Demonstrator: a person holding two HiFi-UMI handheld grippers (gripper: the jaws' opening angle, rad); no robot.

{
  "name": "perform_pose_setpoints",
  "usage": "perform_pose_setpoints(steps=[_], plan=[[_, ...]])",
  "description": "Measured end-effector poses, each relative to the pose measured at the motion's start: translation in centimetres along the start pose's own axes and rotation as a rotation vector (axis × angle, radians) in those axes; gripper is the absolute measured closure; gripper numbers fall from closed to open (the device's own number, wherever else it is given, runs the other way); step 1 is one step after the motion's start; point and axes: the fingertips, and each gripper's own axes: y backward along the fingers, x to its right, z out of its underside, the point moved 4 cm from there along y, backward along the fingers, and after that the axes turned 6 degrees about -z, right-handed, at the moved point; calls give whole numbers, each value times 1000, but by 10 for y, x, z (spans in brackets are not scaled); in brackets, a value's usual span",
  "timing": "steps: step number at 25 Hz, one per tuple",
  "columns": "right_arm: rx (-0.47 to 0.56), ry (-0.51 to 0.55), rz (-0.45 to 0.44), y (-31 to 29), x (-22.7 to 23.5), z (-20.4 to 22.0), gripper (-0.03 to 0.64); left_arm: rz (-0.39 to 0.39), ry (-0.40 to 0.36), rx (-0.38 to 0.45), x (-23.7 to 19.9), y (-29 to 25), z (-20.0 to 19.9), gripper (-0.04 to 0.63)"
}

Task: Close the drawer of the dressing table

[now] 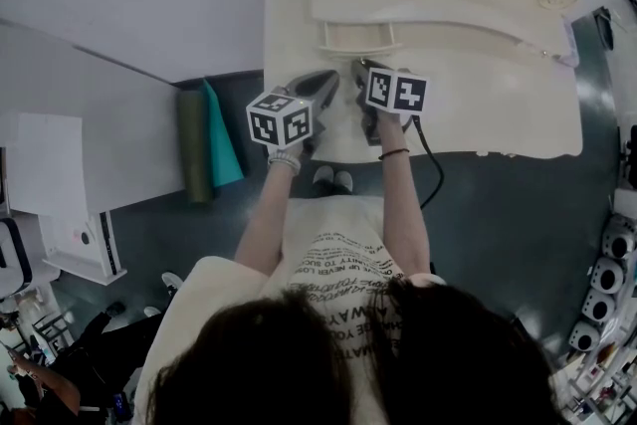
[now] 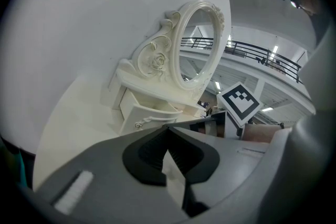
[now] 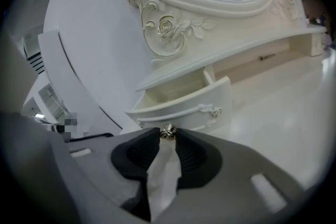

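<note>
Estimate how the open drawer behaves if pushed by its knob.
Probably light: the drawer looks small, with nothing visible inside. Might skew and bind, since the right gripper pinches only its knob. Shiny metal knob could slip.

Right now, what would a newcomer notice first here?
The ornate cream mirror atop the dressing table grabs the eye first. Under its left side a small drawer stands pulled out, with the right tool pinched on its metal knob. The left tool sits shut and empty beside the right one.
</note>
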Motion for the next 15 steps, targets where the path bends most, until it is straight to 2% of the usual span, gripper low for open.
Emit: perform_pose_setpoints(steps=[15], plan=[[-5,1,-4,-7,2,-7,515,-4,8,5,-7,-7,-6,603]])
